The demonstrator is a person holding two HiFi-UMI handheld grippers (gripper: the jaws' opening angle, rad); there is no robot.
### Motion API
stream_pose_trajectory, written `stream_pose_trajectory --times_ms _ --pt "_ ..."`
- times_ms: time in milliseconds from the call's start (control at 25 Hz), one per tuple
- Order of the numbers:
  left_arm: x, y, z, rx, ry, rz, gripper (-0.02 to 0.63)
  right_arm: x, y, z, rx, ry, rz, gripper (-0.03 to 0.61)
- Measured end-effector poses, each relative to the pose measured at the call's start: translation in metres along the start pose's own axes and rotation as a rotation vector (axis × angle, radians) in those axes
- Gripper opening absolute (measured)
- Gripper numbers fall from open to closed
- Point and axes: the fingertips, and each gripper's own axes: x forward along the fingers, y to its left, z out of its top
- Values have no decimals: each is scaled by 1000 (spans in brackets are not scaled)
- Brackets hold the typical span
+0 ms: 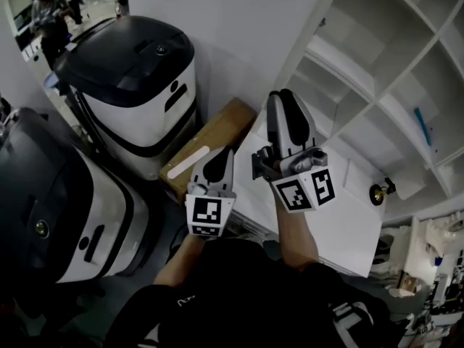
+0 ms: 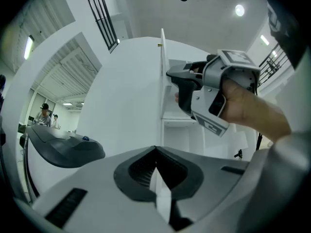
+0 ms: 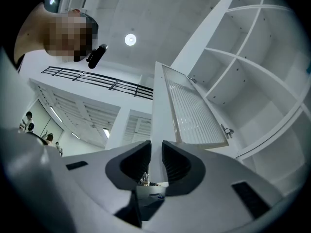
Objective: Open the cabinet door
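The white cabinet door (image 1: 330,227) stands swung out from the open white shelving (image 1: 377,85), with a small dark knob (image 1: 378,193) on its face. My right gripper (image 1: 286,101) points upward and is shut on the door's free edge (image 3: 158,110), which runs between its pads (image 3: 172,161). The left gripper view shows that gripper (image 2: 175,76) clamped on the thin door edge (image 2: 162,81). My left gripper (image 1: 217,159) hovers just left of the door and holds nothing. Its jaws (image 2: 155,152) meet at the tips.
Two large white-and-black machines (image 1: 138,78) (image 1: 43,216) stand close on the left. A cardboard box (image 1: 210,143) lies between them and the door. People stand far off at the upper left (image 1: 51,13). Cluttered items sit at the lower right (image 1: 428,267).
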Motion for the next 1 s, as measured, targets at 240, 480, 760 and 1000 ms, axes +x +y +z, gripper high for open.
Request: stream_pose_trajectory --times_ms 240,480,760,1000 --pt "-14 33 5 10 -11 91 11 8 3 -5 62 -25 18 89" --pt "-15 40 8 7 -22 93 11 2 9 -4 43 -27 48 66" --pt "8 1 -3 6 6 -29 11 -24 0 -8 -17 7 32 18" --pt "24 -36 -17 -5 42 -145 11 -57 -33 -23 -93 97 -111 18"
